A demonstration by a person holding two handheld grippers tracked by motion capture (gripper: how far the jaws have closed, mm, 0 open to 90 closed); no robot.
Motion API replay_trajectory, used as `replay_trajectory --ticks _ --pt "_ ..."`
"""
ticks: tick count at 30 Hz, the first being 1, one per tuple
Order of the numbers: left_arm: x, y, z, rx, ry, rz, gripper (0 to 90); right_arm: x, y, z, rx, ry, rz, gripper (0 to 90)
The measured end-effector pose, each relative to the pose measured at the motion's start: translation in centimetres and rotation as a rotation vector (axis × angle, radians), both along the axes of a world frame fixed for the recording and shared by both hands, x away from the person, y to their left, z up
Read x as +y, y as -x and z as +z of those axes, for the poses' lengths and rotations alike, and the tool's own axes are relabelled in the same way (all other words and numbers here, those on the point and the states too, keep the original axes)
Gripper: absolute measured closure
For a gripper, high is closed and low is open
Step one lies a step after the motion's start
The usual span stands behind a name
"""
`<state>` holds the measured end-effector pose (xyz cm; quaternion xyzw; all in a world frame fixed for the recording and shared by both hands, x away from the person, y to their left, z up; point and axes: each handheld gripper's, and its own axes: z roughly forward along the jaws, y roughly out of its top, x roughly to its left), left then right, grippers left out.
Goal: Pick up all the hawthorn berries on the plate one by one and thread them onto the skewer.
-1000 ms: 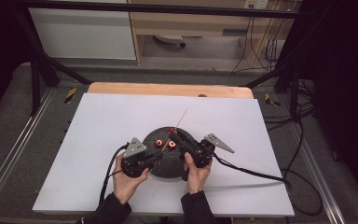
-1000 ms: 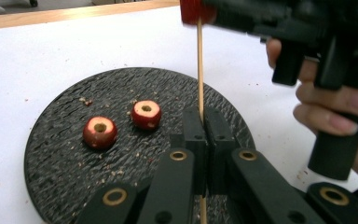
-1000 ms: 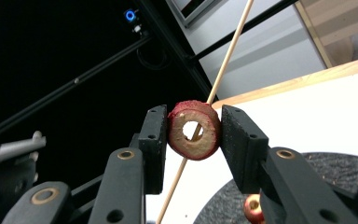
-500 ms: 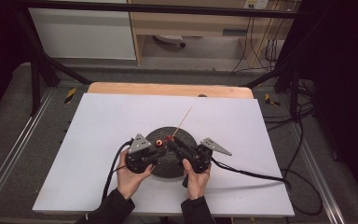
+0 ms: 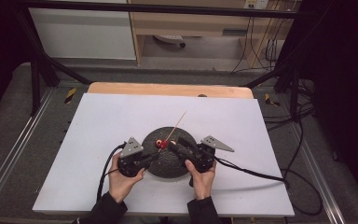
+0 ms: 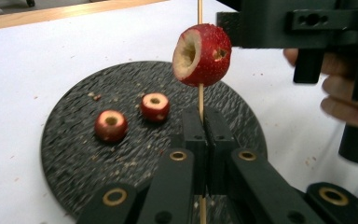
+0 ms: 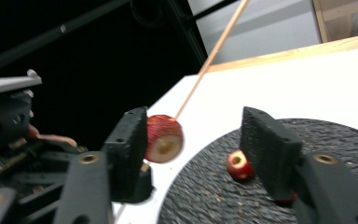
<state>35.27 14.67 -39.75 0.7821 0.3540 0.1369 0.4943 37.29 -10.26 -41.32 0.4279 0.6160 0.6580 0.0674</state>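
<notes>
In the high view, the left tongs sat at lower centre of the frame, closed tight on a thin wooden skewer that slanted up and to the right over a round dark plate; the right tongs, just right of them, had just been opening and stood partly apart beside a small red fruit threaded on the skewer. The white table lay bare and broad on every side of the plate, with a wooden edge along its far side. In the left gripper view, the left tongs pinched the skewer between flat black pads at lower centre, and the fruit, glossy, speckled and cored with a pale hollow, hung on it at upper centre above the rough, ridged plate. Two smaller cored red pieces lay apart on the plate at left. In the right gripper view, the right tongs gaped, the left pad just beside the fruit though contact was unclear, the right pad well clear; the skewer ran to the upper right, and one piece lay on the plate.
</notes>
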Motion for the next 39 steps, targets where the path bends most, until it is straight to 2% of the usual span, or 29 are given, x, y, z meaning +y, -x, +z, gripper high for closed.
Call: replay_trajectory --ticks 6,12,16,20,23,35,39 --pt "1.9 0.5 -0.5 0.011 -0.018 0.0 88.7 -0.5 -0.3 -0.1 0.006 0.131 0.045 23.1" --pt "3.9 1.2 -1.2 0.023 -0.039 0.007 88.7 -0.9 -0.6 -0.6 0.051 0.243 0.093 11.4" --pt "5.3 1.5 -1.5 0.029 -0.045 0.015 88.7 -1.0 -1.0 -0.8 0.072 0.32 0.136 8.6" --pt "6.5 1.9 -1.9 0.035 -0.045 0.019 88.6 -1.1 -1.3 -1.0 0.091 0.398 0.152 7.3" --pt "7.3 2.2 -2.3 0.038 -0.05 0.016 88.7 -1.2 -1.7 -0.9 0.1 0.421 0.157 7.0" --pt "9.6 2.6 -3.6 0.064 -0.055 0.032 88.6 -0.3 -4.0 0.7 0.118 0.614 0.196 6.9" --pt "9.9 2.8 -3.8 0.068 -0.054 0.034 88.6 0.5 -5.0 1.0 0.132 0.701 0.224 7.7"
